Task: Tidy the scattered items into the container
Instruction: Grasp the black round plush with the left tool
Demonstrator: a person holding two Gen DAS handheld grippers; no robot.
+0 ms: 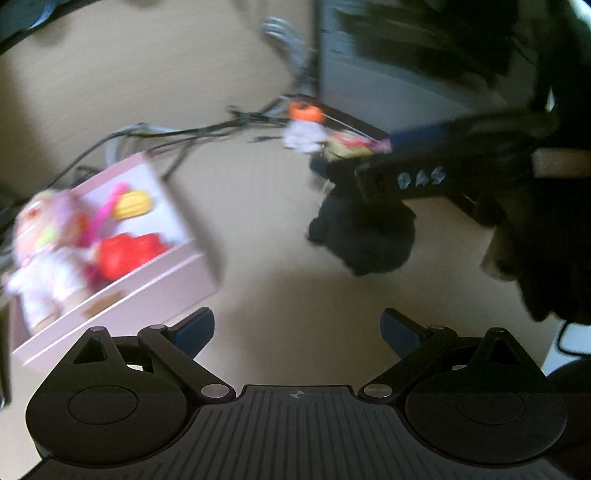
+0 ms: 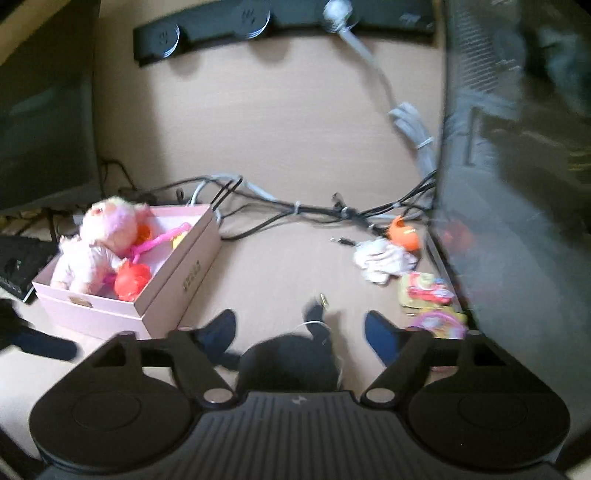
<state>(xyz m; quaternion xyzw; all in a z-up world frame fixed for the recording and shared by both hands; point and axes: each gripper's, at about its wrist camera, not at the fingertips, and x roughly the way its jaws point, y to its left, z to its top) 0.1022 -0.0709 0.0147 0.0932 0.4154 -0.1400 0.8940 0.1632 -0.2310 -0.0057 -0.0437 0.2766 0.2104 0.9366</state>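
Observation:
The pink box (image 2: 173, 291) stands on the left of the beige table and holds a pink doll (image 2: 99, 243), a red toy (image 2: 133, 280) and a pink stick. In the left wrist view the box (image 1: 159, 284) lies ahead to the left, and my left gripper (image 1: 297, 328) is open and empty over bare table. My right gripper (image 2: 299, 332) is open, with a black cloth item (image 2: 291, 358) low between its fingers. That cloth (image 1: 362, 240) sits under the right gripper's fingers (image 1: 417, 177). An orange toy (image 2: 404, 234), a white cloth (image 2: 384, 260) and colourful packets (image 2: 424, 291) lie scattered on the right.
Dark cables (image 2: 295, 210) run across the table behind the items. A black power strip (image 2: 221, 29) lies at the far edge. A grey computer case (image 2: 517, 184) walls off the right side and a dark screen (image 2: 44, 110) stands at the left.

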